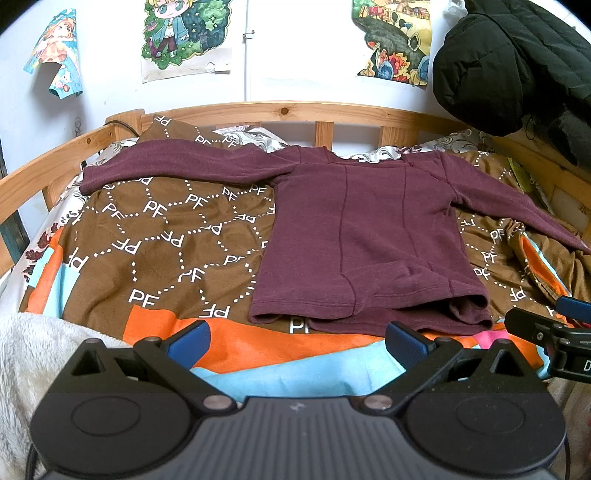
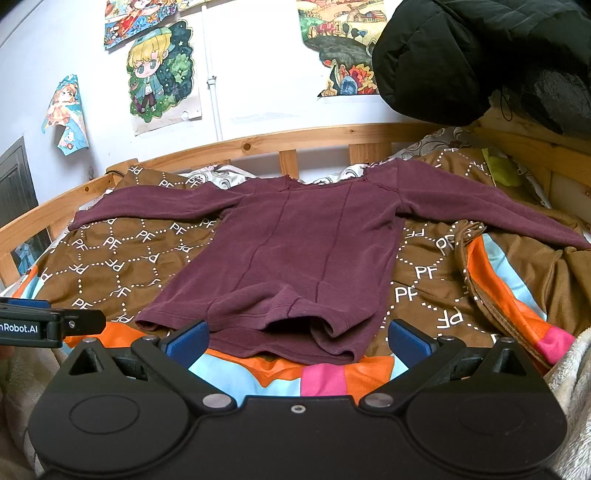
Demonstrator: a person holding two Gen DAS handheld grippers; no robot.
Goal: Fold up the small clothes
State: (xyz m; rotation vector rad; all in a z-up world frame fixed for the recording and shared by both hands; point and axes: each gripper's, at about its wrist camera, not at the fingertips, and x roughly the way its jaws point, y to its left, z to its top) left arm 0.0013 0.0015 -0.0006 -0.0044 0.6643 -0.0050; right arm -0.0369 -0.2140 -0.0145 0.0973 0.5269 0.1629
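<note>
And there it is, the maroon long-sleeved top [image 1: 369, 236] spread out on the bed, neckline toward the wooden headboard [image 1: 288, 110], hem toward the cameras. Both sleeves reach out sideways: the left sleeve [image 1: 177, 166] runs across the bedding toward the left rail, the right sleeve [image 1: 517, 210] slants down to the right edge. Two seams run down the body. The hem is not quite flat: near its right corner the fabric is bunched and lifted, showing a second layer beneath.

Under the top lies a brown quilt cover [image 1: 166, 236] printed with white dotted hexagons and "PF" letters, with orange, light blue and pink blocks along its near edge. A pale fluffy blanket [image 1: 33, 350] sits at the near left corner.

The left gripper [image 1: 295, 343] hovers just short of the hem, its blue-padded fingers spread wide, nothing between them. The right gripper [image 2: 297, 341] is the same story in its own view: jaws wide apart, empty, with the hem's rumpled corner lying right between and just past the fingertips. Whether either pad touches the cloth cannot be told. Each gripper's side shows at the edge of the other's view.

Behind the bed, cartoon drawings [image 1: 184, 33] are stuck on the white wall, and a black puffer jacket [image 1: 513, 62] hangs at the upper right.
</note>
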